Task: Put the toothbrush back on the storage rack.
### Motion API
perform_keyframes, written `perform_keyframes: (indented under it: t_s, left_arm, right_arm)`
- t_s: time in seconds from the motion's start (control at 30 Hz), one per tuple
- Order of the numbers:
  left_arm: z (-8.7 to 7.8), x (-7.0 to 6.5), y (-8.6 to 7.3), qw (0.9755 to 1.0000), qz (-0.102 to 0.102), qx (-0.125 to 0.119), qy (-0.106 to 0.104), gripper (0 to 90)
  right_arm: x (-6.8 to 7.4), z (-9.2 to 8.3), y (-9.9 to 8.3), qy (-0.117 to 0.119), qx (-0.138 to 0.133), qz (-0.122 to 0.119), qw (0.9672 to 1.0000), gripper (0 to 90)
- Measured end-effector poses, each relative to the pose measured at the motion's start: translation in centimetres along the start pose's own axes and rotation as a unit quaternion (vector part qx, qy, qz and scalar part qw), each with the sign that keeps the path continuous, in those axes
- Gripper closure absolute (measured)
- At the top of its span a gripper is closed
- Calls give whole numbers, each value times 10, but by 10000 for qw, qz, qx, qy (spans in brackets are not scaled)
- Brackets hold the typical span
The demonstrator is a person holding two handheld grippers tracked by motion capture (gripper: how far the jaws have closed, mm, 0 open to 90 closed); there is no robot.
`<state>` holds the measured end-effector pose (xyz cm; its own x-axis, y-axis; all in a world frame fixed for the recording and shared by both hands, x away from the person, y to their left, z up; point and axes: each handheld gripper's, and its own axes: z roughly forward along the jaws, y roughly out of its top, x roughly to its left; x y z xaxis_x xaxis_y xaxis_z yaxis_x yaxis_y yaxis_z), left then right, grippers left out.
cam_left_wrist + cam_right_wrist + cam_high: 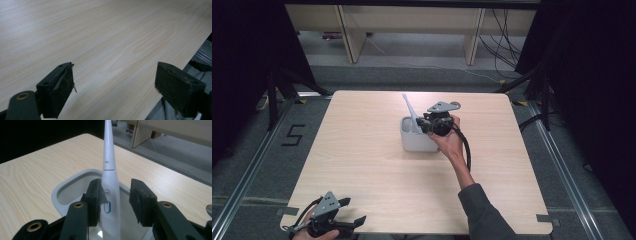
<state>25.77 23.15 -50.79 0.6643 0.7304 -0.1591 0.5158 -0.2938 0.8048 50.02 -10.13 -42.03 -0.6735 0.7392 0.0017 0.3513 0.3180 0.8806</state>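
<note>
The electric toothbrush (110, 187) stands in the grey holder (65, 188) mid-tabletop, leaning on its rim. The right gripper (115, 195) brackets it, jaws parted with a gap on one side, likely letting go. The left gripper (113, 85) idles wide open and empty at the near left corner.

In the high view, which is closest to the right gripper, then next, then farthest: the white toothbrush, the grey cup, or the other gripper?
1. White toothbrush, right at the right gripper, between its jaws.
2. Grey cup, just below it.
3. Left gripper, far off at the table's near-left corner.
</note>
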Motion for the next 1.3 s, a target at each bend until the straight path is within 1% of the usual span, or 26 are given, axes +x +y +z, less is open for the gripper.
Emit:
perform_keyframes:
  t_s: [0.07, 0.17, 0.3, 0.33, 0.37, 0.4, 0.5, 0.53, 0.57, 0.6, 0.63, 0.67, 0.7, 0.73, 0.77, 0.83, 0.87, 0.9, 0.93, 0.97, 1.0, 1.03, 1.07, 1.17, 1.2, 1.3]
  left_arm:
    - [0, 0, 0, 10000, 1, -1, -1, 149]
    - [0, 0, 0, 10000, 28, 30, 13, 149]
    - [0, 0, 0, 10000, -13, 15, 9, 149]
    - [0, 0, 0, 10000, -18, 10, 17, 149]
    - [0, 0, 0, 10000, -18, 10, 17, 149]
    - [0, 0, 0, 10000, -15, 12, 16, 149]
    - [0, 0, 0, 10000, -22, 5, 20, 149]
    - [-1, 2, 0, 9999, 67, 83, 51, 149]
    - [-1, 2, 0, 9999, 67, 83, 51, 149]
    - [0, 0, 0, 10000, -16, 19, 9, 149]
    - [0, 0, 0, 10000, -16, 19, 9, 149]
    - [-1, 1, 0, 9999, 58, 78, 49, 149]
    - [-1, 0, 0, 10000, -32, 35, 29, 149]
    - [-2, 2, 0, 9998, 82, 135, 76, 149]
    - [-1, 0, 0, 10000, -33, 34, 33, 149]
    - [-1, 0, 0, 10000, -36, 34, 34, 149]
    - [-2, 2, 0, 9999, 79, 132, 79, 149]
    - [-2, 2, 0, 9999, 77, 132, 78, 149]
    - [0, 0, 0, 10000, -27, 42, 37, 149]
    - [0, 0, 0, 10000, -27, 42, 37, 149]
    - [0, 0, 0, 10000, -24, 48, 39, 149]
    - [0, 0, 0, 10000, -24, 48, 39, 149]
    - [0, 0, 0, 10000, -28, 48, 36, 149]
    - [0, 1, 0, 10000, -21, 59, 37, 149]
    - [0, 1, 0, 10000, -22, 43, 28, 149]
    - [0, 1, 0, 10000, -23, 42, 28, 149]
  right_arm:
    - [-1, -2, 1, -37, 3, -54, 10000, 610]
    - [-1, -4, 1, -43, 10, -45, 10000, 607]
    - [-1, -6, 2, -37, -47, -56, 10000, 602]
    - [-1, -8, 3, -107, -61, -88, 9999, 599]
    - [-1, -8, 3, -107, -61, -88, 9999, 599]
    - [0, -9, 3, -39, -8, -68, 10000, 594]
    - [-1, -11, 3, -44, -15, -91, 9999, 591]
    - [0, -12, 4, -37, -56, -51, 10000, 586]
    - [0, -12, 4, -37, -56, -51, 10000, 586]
    - [1, -15, 4, -15, -26, 24, 10000, 579]
    - [1, -15, 4, -15, -26, 24, 10000, 579]
    - [1, -16, 4, -9, -29, 32, 10000, 577]
    - [1, -18, 5, -8, -33, -53, 10000, 573]
    - [2, -18, 5, 38, -78, 21, 10000, 569]
    - [1, -19, 5, 38, -72, -20, 10000, 564]
    - [2, -20, 6, 28, -44, -31, 10000, 561]
    - [2, -23, 6, 34, -65, -87, 9999, 545]
    - [2, -24, 6, 18, -49, -111, 9999, 531]
    - [2, -24, 6, 24, -72, -76, 9999, 519]
    - [2, -24, 6, 24, -72, -76, 9999, 519]
    - [4, -28, 7, 30, -60, 27, 10000, 509]
    - [4, -28, 7, 30, -60, 27, 10000, 509]
    - [3, -30, 7, 17, -147, -69, 9999, 501]
    - [3, -33, 7, 60, -108, -80, 9999, 490]
    - [4, -35, 7, 80, -118, -11, 9999, 486]
    - [3, -36, 7, 103, -171, -72, 9998, 485]
